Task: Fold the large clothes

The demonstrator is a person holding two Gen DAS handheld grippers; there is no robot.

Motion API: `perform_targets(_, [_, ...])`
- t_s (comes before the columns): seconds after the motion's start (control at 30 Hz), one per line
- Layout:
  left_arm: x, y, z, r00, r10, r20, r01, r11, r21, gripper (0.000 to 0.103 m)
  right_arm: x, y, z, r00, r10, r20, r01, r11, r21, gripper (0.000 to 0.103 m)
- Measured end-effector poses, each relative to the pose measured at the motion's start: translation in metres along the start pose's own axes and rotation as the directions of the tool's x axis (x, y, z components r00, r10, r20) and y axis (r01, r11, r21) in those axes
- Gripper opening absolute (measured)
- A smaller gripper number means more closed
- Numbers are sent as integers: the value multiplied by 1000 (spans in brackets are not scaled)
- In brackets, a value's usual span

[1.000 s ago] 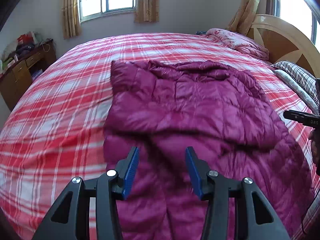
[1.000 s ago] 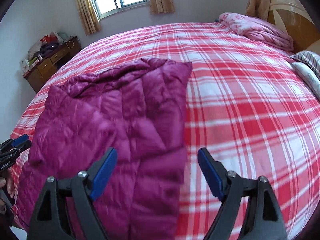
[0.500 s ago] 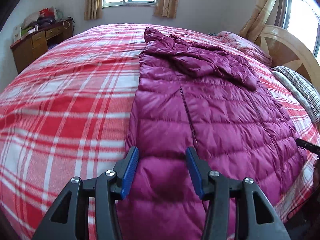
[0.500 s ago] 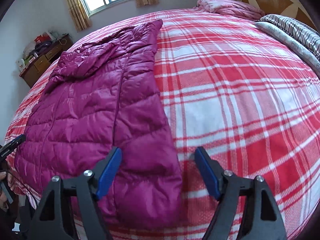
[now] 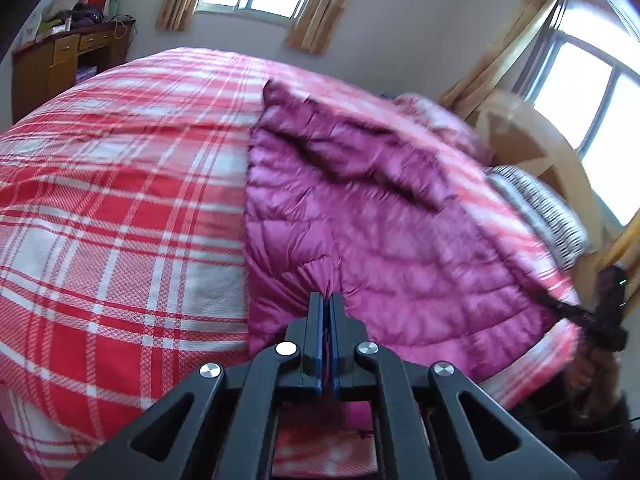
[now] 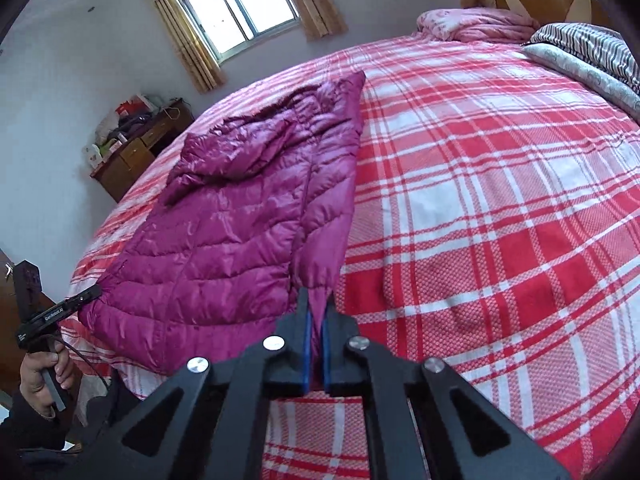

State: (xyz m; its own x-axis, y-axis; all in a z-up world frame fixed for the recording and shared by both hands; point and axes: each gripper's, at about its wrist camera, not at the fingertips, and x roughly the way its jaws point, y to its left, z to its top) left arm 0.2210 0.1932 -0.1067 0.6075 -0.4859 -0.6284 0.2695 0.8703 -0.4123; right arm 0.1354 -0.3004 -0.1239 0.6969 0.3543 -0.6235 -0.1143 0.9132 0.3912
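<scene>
A magenta quilted down jacket lies lengthwise on the bed, on a red-and-white plaid cover, with its hem at the near edge and its hood end toward the far window.

Left tongs: blue pads pressed together, pinching a gathered tuft of the jacket at the hem, near its left edge. Fabric puckers toward the pinch.

Right tongs: pinching a cuff-like tip of jacket fabric at the hem's right corner; the cloth runs down between the blue pads.

In the right wrist view, the person's left hand grips the other tool's handle at the bed's near-left corner.

Folded pink bedding and striped pillows sit at the headboard end. A wooden dresser with clutter on top stands against the far wall. The left wrist view is blurred on its right side.
</scene>
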Motion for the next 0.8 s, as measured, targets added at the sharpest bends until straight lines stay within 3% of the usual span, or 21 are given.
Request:
perform_targets(0.2, [-76, -32, 26, 977, -164, 135, 159, 986, 47, 1, -78, 22, 9, 986, 98, 134, -96, 995, -19, 6])
perform_targets(0.37, [-110, -54, 50, 950, -216, 226, 195, 974, 114, 0, -120, 37, 34, 955, 128, 268, -121, 992, -42, 6])
perform_targets(0.5, [-101, -50, 83, 941, -227, 250, 202, 972, 122, 0, -110, 40, 76, 942, 131, 310, -121, 991, -50, 5])
perform_targets(0.53, [-92, -46, 93, 941, -236, 243, 214, 970, 114, 0, -106, 39, 83, 939, 134, 315, -129, 991, -37, 5])
perform_targets(0.63, [-69, -39, 107, 961, -167, 220, 146, 983, 107, 0, -85, 36, 109, 938, 142, 315, -148, 989, -6, 5])
perform_targets(0.8, [-39, -30, 75, 994, -102, 43, 96, 988, 119, 1, -80, 44, 110, 936, 148, 319, -143, 989, -37, 5])
